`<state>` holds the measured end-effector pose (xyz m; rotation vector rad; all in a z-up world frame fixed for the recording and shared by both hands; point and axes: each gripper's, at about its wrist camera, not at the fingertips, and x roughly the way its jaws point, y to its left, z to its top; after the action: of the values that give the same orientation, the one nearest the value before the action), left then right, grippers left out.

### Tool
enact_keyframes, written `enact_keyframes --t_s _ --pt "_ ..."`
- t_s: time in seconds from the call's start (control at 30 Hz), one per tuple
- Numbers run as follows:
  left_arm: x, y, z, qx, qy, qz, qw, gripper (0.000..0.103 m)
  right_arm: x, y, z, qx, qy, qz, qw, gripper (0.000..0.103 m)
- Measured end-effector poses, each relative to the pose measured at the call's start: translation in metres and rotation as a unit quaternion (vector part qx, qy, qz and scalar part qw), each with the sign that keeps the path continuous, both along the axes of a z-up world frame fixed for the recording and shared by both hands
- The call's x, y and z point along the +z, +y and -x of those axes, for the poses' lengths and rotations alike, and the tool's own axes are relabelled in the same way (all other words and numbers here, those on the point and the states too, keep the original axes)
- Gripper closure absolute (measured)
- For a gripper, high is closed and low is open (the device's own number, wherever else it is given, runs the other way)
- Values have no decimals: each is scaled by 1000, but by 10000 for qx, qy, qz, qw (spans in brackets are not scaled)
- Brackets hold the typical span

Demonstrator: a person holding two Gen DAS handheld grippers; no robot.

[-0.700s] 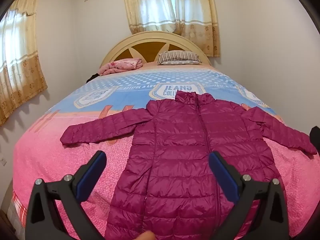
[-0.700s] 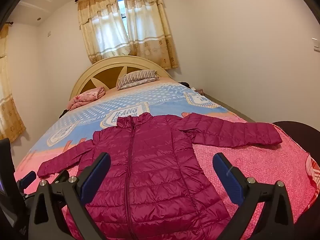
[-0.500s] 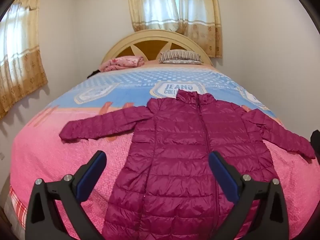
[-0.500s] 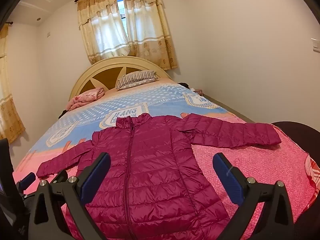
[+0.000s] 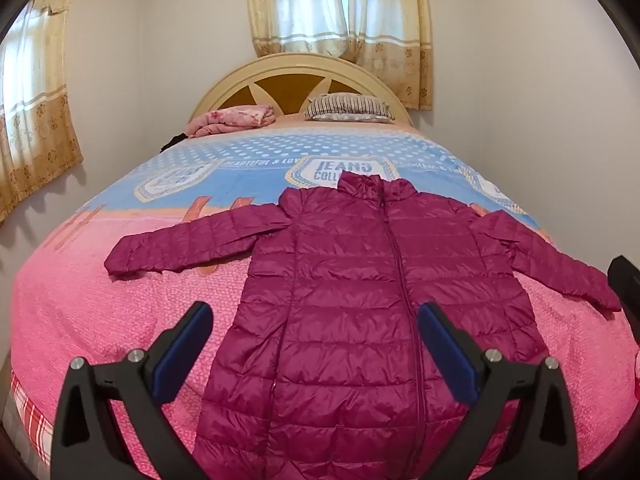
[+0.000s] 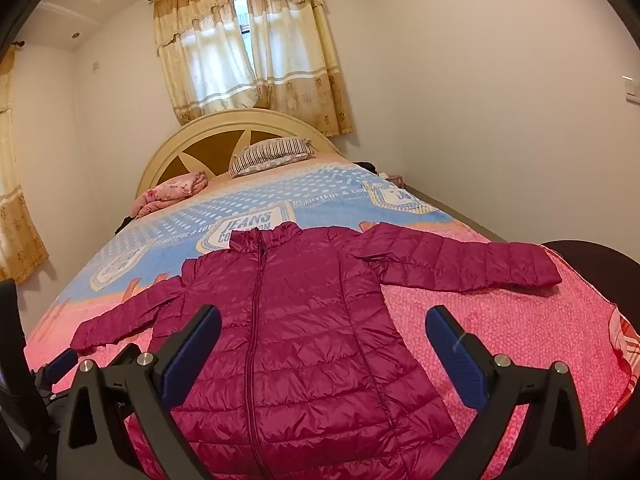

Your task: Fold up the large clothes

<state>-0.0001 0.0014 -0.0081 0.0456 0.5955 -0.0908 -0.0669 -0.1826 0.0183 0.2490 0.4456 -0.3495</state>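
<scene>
1. Jacket (image 5: 360, 300) is lying front-up and zipped on the bed (image 5: 100, 320), sleeves spread to both sides, collar pointing away from both grippers, hem nearest them.
2. Left gripper (image 5: 316, 356) is hovering above the hem end with jaws standing wide apart, nothing between the pads; the jacket body is lying directly ahead and below, the left sleeve (image 5: 192, 244) ahead and to its left.
3. Right gripper (image 6: 324, 356) is likewise hanging with jaws wide apart and empty; the right sleeve (image 6: 460, 264) is stretching ahead and to its right, clear of the fingers.
4. Step in hand, as judged: no fold is showing yet; both tools are appearing to be lining up for a first grasp.
5. Next move, as judged: each gripper is needing to go forward and outward to its own sleeve, pinch the puffy cuff or shoulder, and carry it across the body.
6. Pillow (image 5: 348, 108) and blanket (image 5: 232, 118) are lying far ahead by the headboard, well apart from the work.
</scene>
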Motion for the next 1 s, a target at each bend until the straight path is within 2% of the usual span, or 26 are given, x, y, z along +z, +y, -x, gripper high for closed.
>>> enact_keyframes --t_s 1.0 --pt "1 -8 8 -87 -45 -95 9999 0 1 2 1 -58 75 150 9998 1"
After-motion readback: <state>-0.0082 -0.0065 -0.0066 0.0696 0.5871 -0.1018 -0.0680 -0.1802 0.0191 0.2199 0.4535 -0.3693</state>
